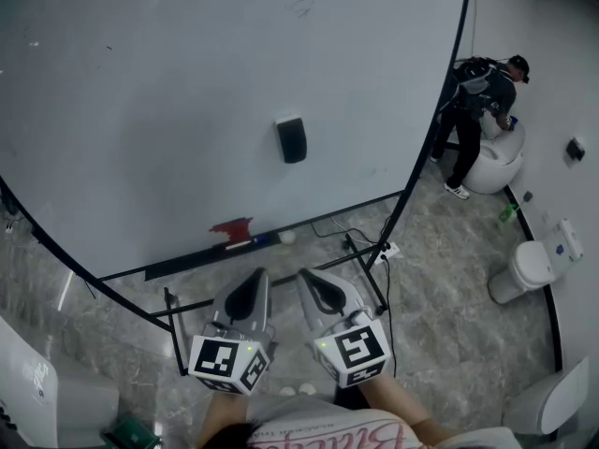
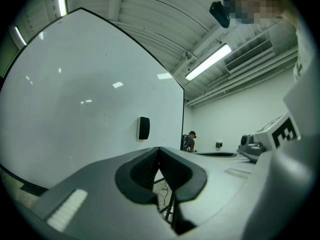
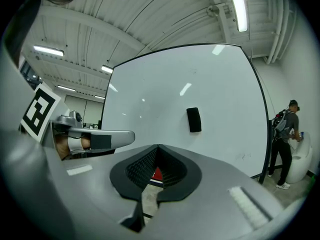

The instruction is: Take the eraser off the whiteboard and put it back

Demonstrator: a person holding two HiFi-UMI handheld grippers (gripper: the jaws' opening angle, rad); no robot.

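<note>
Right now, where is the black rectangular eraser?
In the head view, the black rectangular eraser sits on the large white whiteboard, right of centre, above and right of the red object on its bottom ledge.

The whiteboard (image 1: pixel 187 92) is pale grey-white inside a thin black frame. The eraser (image 1: pixel 291 139) near the frame's centre is black. A red object (image 1: pixel 231 229) lies on the dark tray (image 1: pixel 178 265) below it. The left gripper (image 1: pixel 256 279) and right gripper (image 1: pixel 307 279) are light grey with black ribbed fingers (image 2: pixel 142 170). Their cubes (image 1: pixel 229 363) carry black-and-white square markers. The floor (image 1: pixel 449 279) is grey, marble-veined.
</note>
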